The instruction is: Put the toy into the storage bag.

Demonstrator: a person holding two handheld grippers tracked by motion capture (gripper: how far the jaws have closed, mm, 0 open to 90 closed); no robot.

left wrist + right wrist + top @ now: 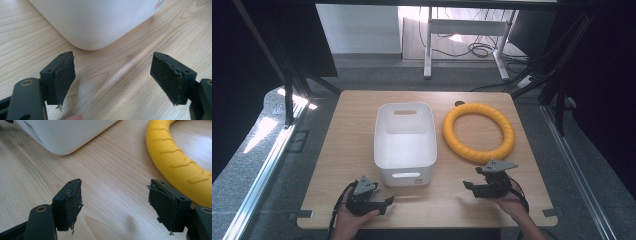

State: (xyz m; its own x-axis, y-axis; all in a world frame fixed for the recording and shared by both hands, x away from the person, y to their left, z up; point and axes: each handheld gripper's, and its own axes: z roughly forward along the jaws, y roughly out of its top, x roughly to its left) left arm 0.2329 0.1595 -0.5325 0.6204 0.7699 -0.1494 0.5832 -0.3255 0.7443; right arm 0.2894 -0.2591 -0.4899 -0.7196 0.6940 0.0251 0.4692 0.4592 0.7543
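Observation:
A white plastic bin (pixel 405 142) with handle slots stands empty in the middle of the wooden table (pixel 347 135). To its right lies a ribbed yellow ring (pixel 479 132), flat on the wood. My left gripper (pixel 388 201) rests near the front edge, left of the bin's near wall, held in a hand. It is open (pixel 113 80), and the bin's rounded corner (pixel 100 22) sits just ahead of the jaws. My right gripper (pixel 467 186) is open (pixel 117 205) too, close to the ring's near side (pixel 180 160), with the bin's corner (pixel 62 135) off to its left.
Beyond the table's far edge stand the white legs of a desk frame (pixel 428 45) with cables (pixel 479 49) on the floor. Black stand legs (pixel 289 90) flank the table on the left, more on the right (pixel 557 85).

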